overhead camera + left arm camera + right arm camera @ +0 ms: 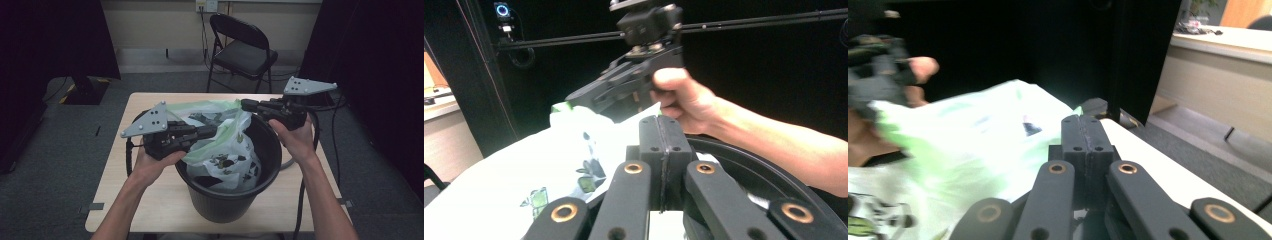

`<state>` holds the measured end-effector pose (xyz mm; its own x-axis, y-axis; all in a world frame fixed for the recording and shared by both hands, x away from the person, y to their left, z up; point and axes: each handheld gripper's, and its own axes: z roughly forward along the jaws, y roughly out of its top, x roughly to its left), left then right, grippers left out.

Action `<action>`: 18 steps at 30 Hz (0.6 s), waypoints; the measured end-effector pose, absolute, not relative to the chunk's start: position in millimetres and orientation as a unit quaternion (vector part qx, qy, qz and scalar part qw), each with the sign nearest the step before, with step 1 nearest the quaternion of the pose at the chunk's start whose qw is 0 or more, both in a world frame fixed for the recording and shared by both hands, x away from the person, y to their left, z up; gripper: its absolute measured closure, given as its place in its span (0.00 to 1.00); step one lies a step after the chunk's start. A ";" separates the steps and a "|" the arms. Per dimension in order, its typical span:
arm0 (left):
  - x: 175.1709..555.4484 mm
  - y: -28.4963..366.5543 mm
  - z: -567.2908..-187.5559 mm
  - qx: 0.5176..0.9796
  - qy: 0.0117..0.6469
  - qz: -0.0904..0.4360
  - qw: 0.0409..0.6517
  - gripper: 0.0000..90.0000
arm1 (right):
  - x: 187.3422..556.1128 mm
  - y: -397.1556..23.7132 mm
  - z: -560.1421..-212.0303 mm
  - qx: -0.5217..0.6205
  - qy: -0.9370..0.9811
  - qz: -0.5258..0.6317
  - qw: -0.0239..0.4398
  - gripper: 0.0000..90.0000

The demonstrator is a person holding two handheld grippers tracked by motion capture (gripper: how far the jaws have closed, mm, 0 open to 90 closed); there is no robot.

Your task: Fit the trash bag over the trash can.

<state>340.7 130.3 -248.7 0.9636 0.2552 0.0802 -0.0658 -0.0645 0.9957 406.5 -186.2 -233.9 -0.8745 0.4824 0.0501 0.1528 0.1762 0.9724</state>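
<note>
Both grippers pinch the plastic bag (220, 145) over the black bin (225, 200)

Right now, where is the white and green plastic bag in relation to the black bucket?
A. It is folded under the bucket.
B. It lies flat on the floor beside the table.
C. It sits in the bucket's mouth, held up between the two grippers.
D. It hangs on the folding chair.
C: in the high view the plastic bag fills the mouth of the black bucket, with the left gripper and the right gripper at its upper edge.
</note>
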 end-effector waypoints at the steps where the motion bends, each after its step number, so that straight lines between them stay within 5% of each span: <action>1: 339.9 131.6 -248.6 0.719 0.065 0.118 0.682 1.00 | 410.4 -186.2 -235.5 0.217 0.756 0.602 0.139 1.00; 18: 316.5 142.5 -242.2 0.709 0.030 0.105 0.696 1.00 | 470.9 -216.2 -271.2 0.352 0.715 0.583 0.156 1.00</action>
<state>316.5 142.5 -242.2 0.9760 0.1894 0.1073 -0.1038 -0.0286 0.9942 470.9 -216.2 -271.2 -0.7033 0.6856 0.1880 0.3223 0.0718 0.9439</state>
